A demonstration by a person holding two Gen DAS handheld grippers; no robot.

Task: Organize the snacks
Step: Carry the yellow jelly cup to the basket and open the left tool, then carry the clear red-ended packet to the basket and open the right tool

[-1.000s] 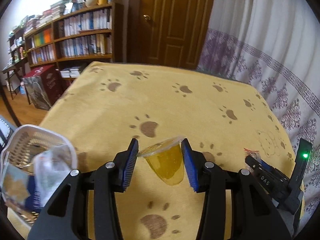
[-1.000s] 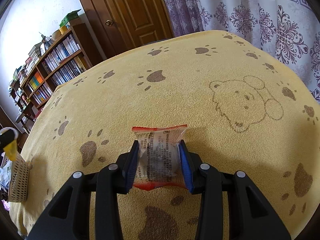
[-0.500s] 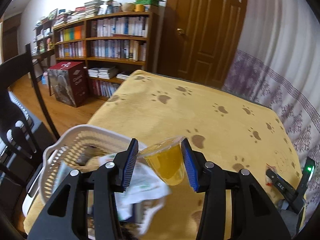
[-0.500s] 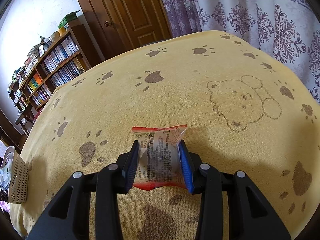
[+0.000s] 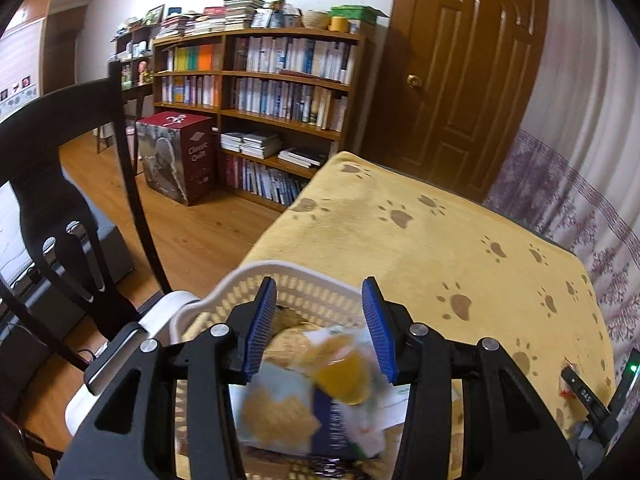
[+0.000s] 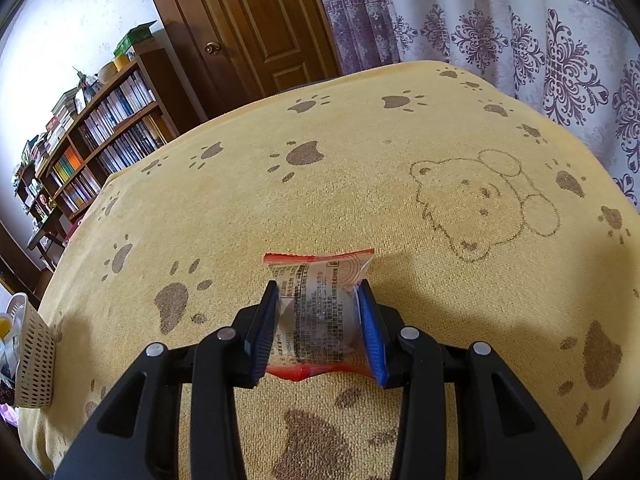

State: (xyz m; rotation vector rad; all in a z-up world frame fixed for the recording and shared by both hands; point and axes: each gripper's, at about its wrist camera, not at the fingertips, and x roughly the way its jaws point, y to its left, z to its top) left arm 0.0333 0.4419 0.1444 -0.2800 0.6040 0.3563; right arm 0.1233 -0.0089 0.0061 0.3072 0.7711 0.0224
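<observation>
Left wrist view: your left tool [image 5: 322, 322] stands wide with nothing between its blue pads, directly over the white basket [image 5: 280, 276]. The yellow jelly cup [image 5: 346, 372] lies blurred among the packets inside, toward 5 o'clock of the tool's gap. Judge it light, with a thin, slick plastic wall and a peel lid; if you take it again, grip low across the body, gently, not on the rim. The basket sits at the counter [image 5: 440, 240] corner, with a dark chair [image 5: 60, 200] close at 9 o'clock and bare floor beyond the edge, so your free room is toward 1 o'clock, over the yellow cloth.

Right wrist view: your right tool [image 6: 318, 320] is closed on the red-edged snack packet [image 6: 320, 300], pads on its two long sides, and the packet is touching the cloth. It looks light, soft and crinkly, with something round inside; hold across the middle as now, since the film can slip. The basket [image 6: 34, 360] is far off at 9 o'clock near the counter edge, and the path there shows only open cloth. Curtains hang past the edge from 12 to 3 o'clock.
</observation>
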